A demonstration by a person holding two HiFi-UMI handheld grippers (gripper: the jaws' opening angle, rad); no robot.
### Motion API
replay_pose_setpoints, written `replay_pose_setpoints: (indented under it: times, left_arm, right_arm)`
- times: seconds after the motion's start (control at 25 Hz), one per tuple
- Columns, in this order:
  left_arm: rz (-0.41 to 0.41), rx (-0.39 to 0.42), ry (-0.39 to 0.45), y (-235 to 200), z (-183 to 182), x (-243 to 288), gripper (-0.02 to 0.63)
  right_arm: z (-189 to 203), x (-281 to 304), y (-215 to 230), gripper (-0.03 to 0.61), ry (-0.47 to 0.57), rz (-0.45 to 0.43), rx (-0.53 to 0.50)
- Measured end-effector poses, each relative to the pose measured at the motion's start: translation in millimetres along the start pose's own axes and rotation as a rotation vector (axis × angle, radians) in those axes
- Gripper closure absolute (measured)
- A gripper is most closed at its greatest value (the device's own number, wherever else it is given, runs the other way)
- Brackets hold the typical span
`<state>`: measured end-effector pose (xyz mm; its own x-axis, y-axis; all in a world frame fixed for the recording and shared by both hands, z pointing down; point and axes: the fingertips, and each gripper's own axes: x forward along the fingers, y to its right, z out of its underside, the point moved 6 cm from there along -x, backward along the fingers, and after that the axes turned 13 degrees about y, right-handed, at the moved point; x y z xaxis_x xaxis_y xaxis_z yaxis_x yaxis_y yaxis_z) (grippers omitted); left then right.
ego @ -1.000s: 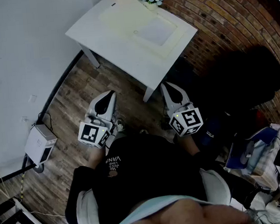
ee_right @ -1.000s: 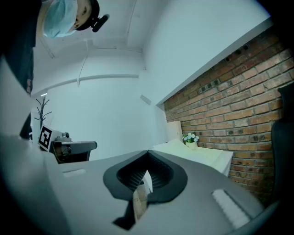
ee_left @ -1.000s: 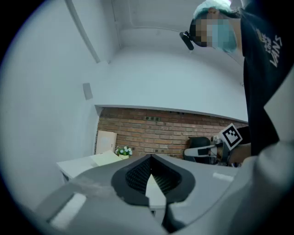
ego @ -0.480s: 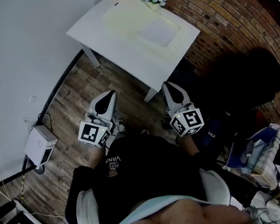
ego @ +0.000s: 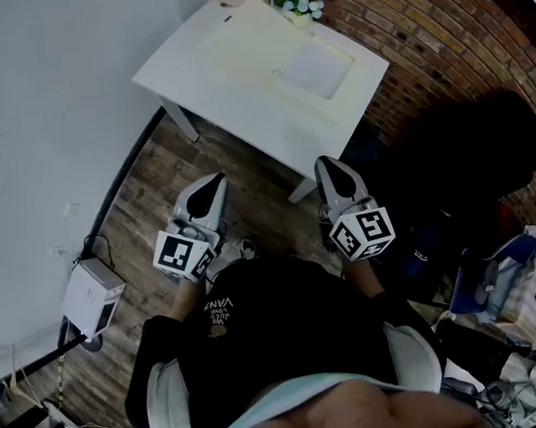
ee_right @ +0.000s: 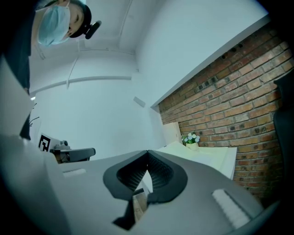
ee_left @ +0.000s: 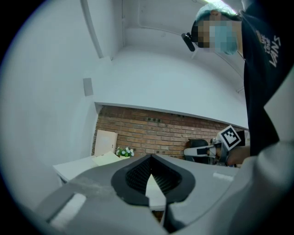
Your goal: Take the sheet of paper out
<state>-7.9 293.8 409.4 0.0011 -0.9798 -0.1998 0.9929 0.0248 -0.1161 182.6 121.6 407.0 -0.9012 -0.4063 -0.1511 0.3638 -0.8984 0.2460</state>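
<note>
White and matte, the flat rectangular table (ego: 220,87) fills the upper middle of the head view. On it lies a cream rectangular folder (ego: 243,38), long axis running upper left to lower right. The paler sheet of paper (ego: 316,67) sits at its lower-right end, well above both grippers. The grey right gripper (ego: 328,162) looks nearer than the grey left gripper (ego: 213,180) — both ribbed black pad pairs are pressed together on nothing.

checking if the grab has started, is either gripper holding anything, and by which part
Nothing is held. The left gripper and the right gripper both have their jaws together with nothing between them, short of the table.
</note>
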Motion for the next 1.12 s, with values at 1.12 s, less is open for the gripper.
replay_pose_setpoints:
  times: [1.12]
  left_arm:
    - [0.094, -0.057, -0.026, -113, 24, 104, 0.612]
  right_arm:
    - [7, 99, 48, 0.578, 0.008, 0.133, -0.016]
